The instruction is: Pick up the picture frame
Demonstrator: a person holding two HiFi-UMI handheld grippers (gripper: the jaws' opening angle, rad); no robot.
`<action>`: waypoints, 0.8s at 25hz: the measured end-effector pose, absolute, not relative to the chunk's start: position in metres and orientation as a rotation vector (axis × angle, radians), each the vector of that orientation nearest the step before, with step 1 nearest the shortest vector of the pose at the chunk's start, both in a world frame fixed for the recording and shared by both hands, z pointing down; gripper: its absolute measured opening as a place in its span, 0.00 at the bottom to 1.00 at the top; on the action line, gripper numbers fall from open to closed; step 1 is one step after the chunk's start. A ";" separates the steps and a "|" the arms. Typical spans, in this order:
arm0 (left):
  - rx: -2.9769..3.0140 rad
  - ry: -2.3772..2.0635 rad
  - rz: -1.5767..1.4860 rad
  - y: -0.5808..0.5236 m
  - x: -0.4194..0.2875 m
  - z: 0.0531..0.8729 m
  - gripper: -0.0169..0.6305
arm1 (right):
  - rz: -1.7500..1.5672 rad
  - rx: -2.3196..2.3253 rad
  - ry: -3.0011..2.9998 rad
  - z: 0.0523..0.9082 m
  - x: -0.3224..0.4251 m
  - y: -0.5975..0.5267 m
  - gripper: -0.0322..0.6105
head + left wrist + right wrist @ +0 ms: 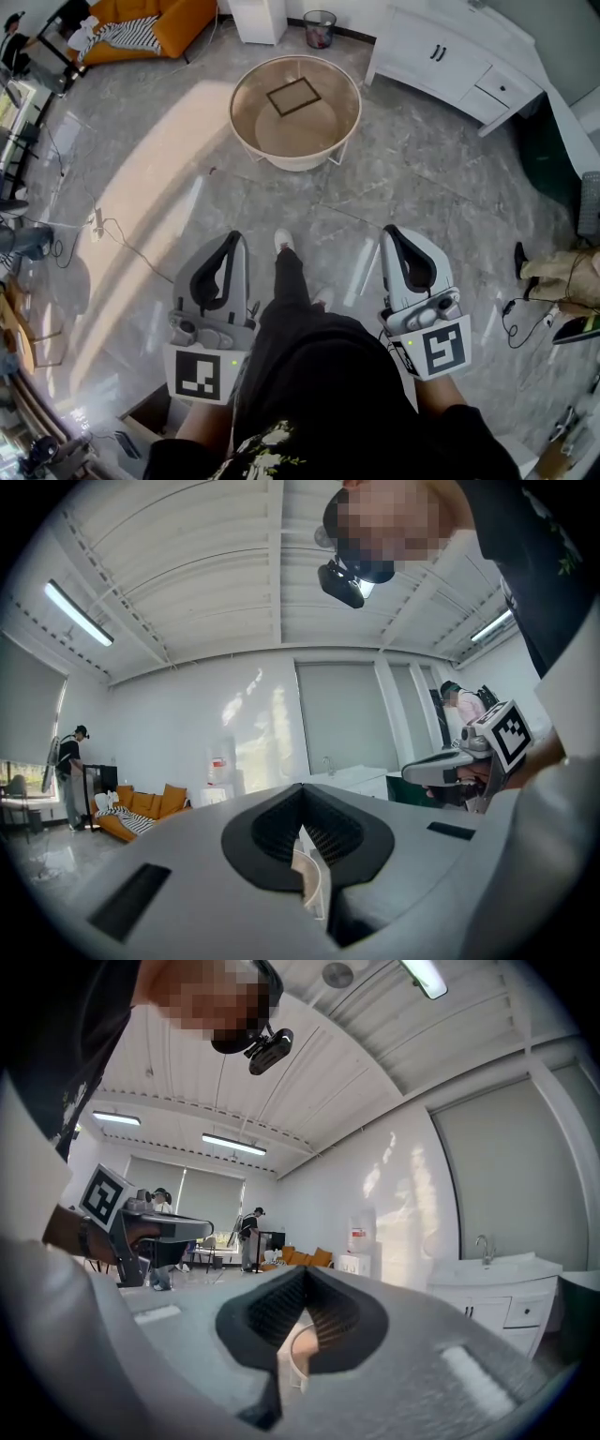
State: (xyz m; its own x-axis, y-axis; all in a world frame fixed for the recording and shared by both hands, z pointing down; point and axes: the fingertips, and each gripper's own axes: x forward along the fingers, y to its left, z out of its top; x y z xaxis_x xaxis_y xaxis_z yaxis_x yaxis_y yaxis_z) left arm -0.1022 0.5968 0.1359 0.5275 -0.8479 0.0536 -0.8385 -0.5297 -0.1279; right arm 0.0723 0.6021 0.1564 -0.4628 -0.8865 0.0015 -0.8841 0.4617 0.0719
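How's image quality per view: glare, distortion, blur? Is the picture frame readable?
Head view: fisheye bend at the edges, broad sun patch on the floor, picture frame on the round table sharp. Left gripper view: heavy fisheye, dark corners, bright sheen on the far wall, left gripper soft up close. Right gripper view: same distortion and wall sheen, frame not discernible.

No legible text or labels
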 end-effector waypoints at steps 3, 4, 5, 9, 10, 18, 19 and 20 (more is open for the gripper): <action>-2.683 1.464 -0.148 0.586 -0.091 0.135 0.04 | -0.100 1.603 -2.629 0.162 0.080 0.594 0.04; -2.677 1.455 -0.148 0.582 -0.088 0.134 0.04 | -0.087 1.612 -2.626 0.164 0.083 0.589 0.04; -2.672 1.448 -0.148 0.580 -0.086 0.133 0.04 | -0.079 1.630 -2.622 0.165 0.085 0.584 0.04; -2.669 1.476 -0.148 0.563 -0.094 0.134 0.04 | -0.109 1.669 -2.614 0.158 0.085 0.562 0.04; -2.667 1.491 -0.138 0.558 -0.096 0.133 0.04 | -0.115 1.659 -2.623 0.157 0.083 0.557 0.04; -2.624 1.551 -0.142 0.514 -0.114 0.123 0.04 | -0.099 1.614 -2.688 0.156 0.064 0.503 0.04; -2.629 1.559 -0.139 0.508 -0.118 0.123 0.04 | -0.086 1.617 -2.690 0.157 0.062 0.496 0.04; -2.634 1.564 -0.135 0.502 -0.119 0.124 0.04 | -0.069 1.624 -2.691 0.159 0.062 0.489 0.04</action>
